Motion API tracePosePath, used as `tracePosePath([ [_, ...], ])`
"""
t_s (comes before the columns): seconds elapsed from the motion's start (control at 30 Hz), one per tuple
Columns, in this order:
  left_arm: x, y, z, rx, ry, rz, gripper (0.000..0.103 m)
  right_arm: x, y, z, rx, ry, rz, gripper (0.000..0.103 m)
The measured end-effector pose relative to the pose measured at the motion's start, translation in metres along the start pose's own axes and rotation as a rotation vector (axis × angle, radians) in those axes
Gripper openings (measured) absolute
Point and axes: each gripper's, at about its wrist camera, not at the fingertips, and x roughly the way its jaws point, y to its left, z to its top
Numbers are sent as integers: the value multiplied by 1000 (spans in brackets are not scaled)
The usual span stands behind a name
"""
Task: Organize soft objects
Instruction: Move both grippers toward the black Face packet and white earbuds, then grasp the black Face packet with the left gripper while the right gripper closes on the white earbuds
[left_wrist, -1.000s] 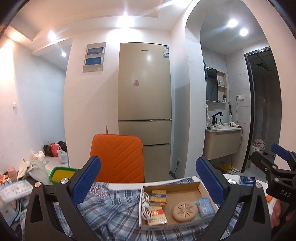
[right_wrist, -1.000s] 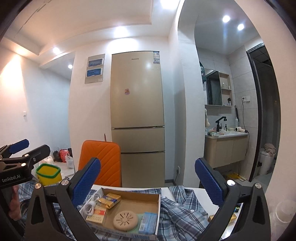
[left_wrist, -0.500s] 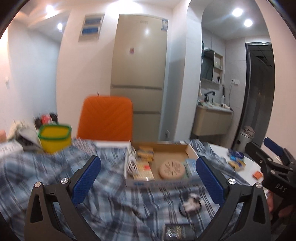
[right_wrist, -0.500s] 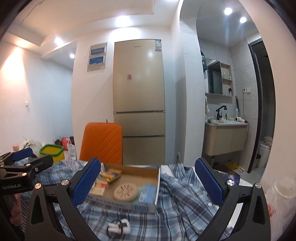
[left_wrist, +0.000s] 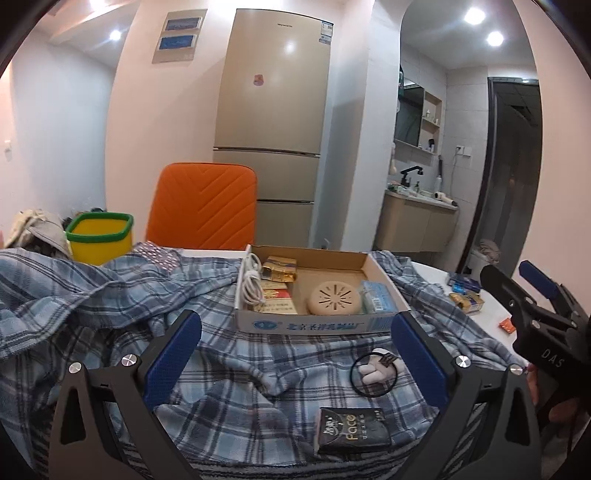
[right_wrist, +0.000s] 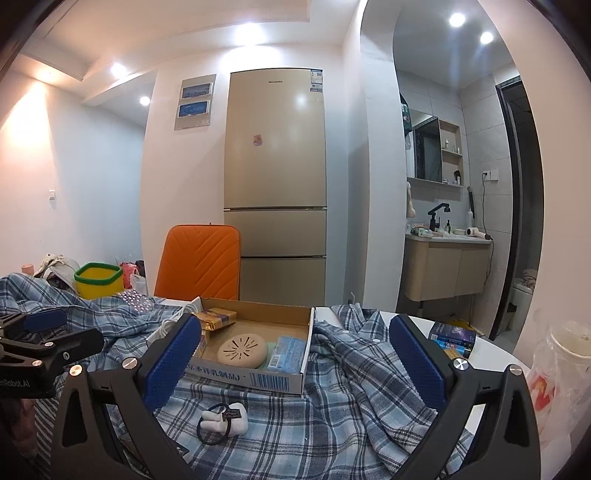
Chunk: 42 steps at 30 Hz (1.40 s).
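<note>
A blue plaid shirt lies rumpled across the table; it also shows in the right wrist view. On it stands a shallow cardboard box with small items, seen too in the right wrist view. A white plush hair tie with a black loop and a black tissue pack lie on the shirt near me; the hair tie shows in the right wrist view. My left gripper is open and empty above the shirt. My right gripper is open and empty, a little above the shirt's right part.
A yellow bin with a green rim stands at the back left beside a heap of cloth. An orange chair stands behind the table. Small packets lie on the white table at the right. A plastic-wrapped cup stands far right.
Both grippers have tilted down and come lower toward the table, so the shirt, hair tie and tissue pack now fill the lower view. Both stay open.
</note>
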Motion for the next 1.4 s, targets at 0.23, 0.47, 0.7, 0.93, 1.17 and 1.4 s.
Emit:
tracePosePath([
  [0.23,-5,-9,-1,56,-11,4,102,0,-4,-1,16,2,3,103],
  [0.47,0,-10,-2,71,24,4,102,2,-4,-4,9,11,5,103],
  [0.7,11,-14,-6,94,102,-6,102,8,-4,-4,17,37,16,103],
  [0.93,33,-31,-19,157,285,-122,102,15,-1,-6,6,82,16,103],
  [1.17,57,-42,-43,177,516,-195,99,18,-4,-8,17,104,9,103],
  [1.4,69,-42,-54,169,604,-165,84,25,-1,-10,-1,147,12,103],
])
